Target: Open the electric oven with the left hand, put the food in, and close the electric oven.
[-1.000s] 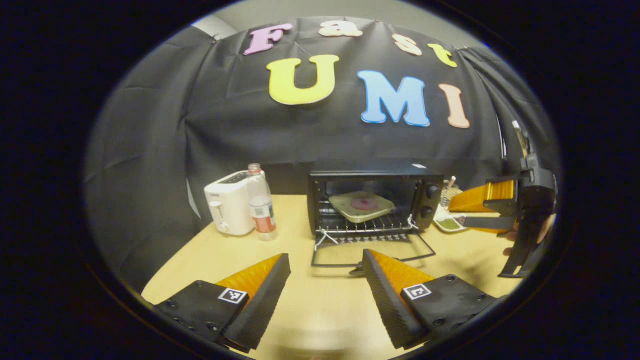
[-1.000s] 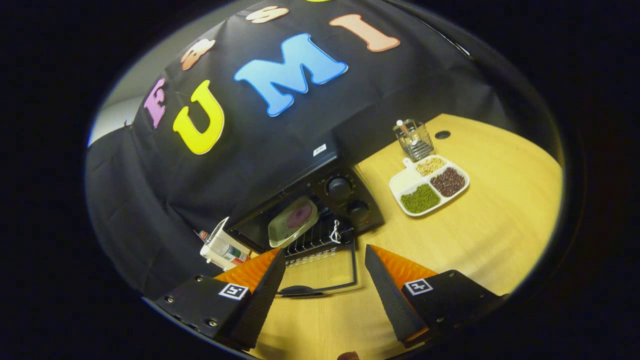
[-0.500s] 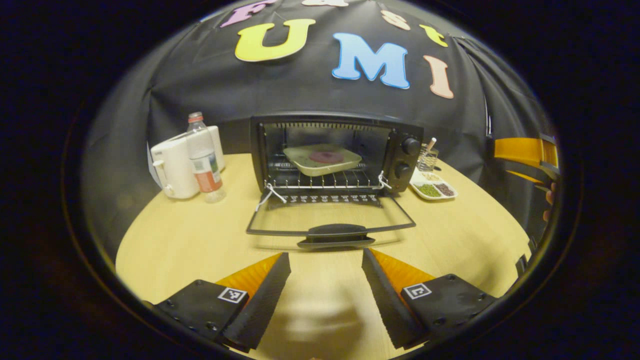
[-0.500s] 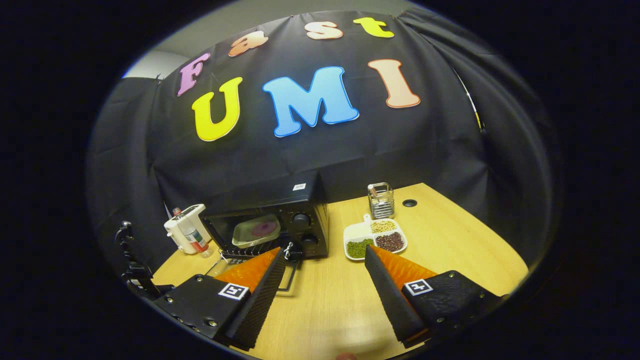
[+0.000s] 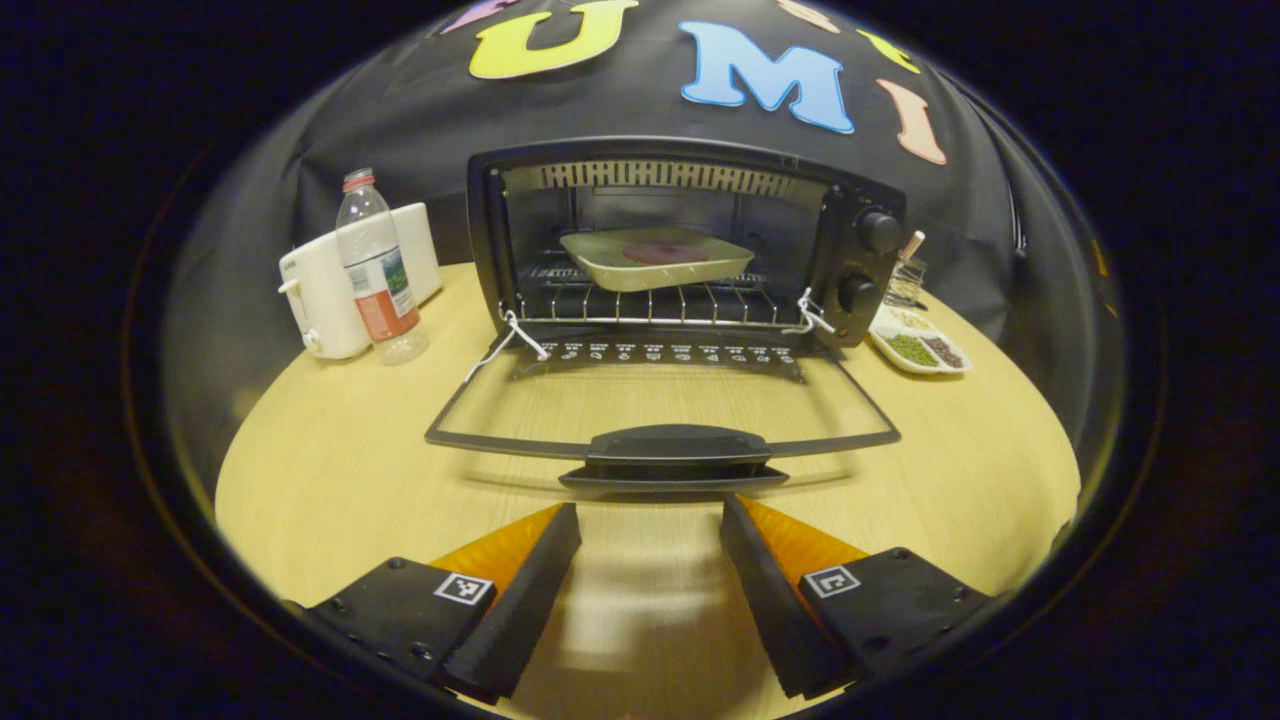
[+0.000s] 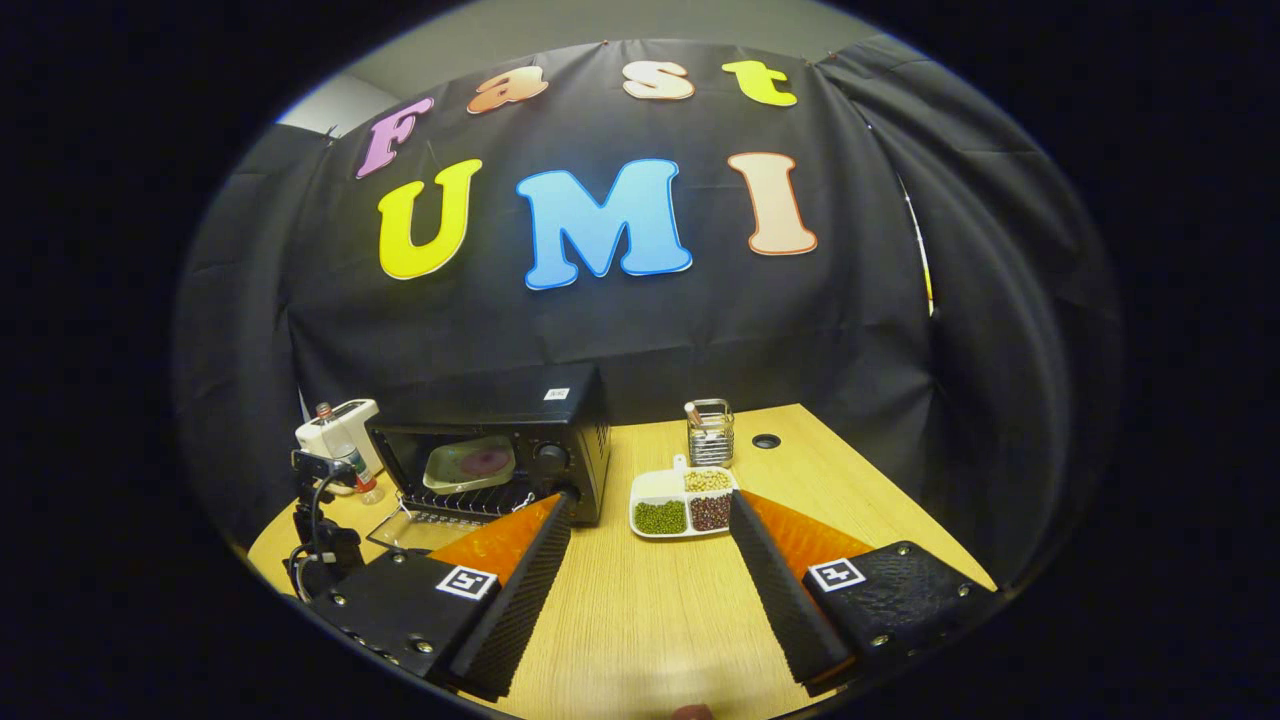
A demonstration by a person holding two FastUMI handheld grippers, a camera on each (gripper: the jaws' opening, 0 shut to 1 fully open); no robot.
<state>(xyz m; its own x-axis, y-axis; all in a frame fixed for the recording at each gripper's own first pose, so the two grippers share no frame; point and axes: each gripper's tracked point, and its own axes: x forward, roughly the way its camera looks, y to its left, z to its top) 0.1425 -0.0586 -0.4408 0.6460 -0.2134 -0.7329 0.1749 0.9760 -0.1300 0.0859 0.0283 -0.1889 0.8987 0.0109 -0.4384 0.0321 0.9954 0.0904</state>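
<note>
**Now: both grippers empty, oven door down, dish on the rack**

Starting at the left gripper (image 5: 650, 520), its two fingers stand wide apart with nothing between them, low over the wooden table (image 5: 330, 480). Just beyond the fingertips, centred on the gap, lies the black door handle (image 5: 680, 445) of the electric oven (image 5: 690, 250). The glass door (image 5: 660, 400) is folded fully down, nearly flat above the tabletop, and neither finger touches it. Past the door, inside the open cavity, the food dish (image 5: 655, 258) sits on the wire rack (image 5: 650, 305): a pale square dish with a reddish round patch in its middle. Two knobs (image 5: 868, 262) stand one above the other on the oven's right panel.

Left of the oven a clear water bottle (image 5: 375, 270) with a red cap stands just in front of a white toaster (image 5: 325, 285). Right of the oven lies a white divided tray of beans (image 5: 920, 348), with a wire-mesh holder (image 5: 905, 282) behind it.

Over at the right gripper (image 6: 650, 525), the fingers are likewise spread wide and empty, well back from the oven, above bare table. From this side the oven (image 6: 500, 450) is far left, with the dish (image 6: 470, 463) visible inside, the bean tray (image 6: 680, 505) ahead between the fingertips, and the mesh holder (image 6: 708, 432) beyond it. A round hole (image 6: 766, 441) marks the table's far edge. Black hardware of the other gripper (image 6: 320, 520) shows at the near left.
</note>
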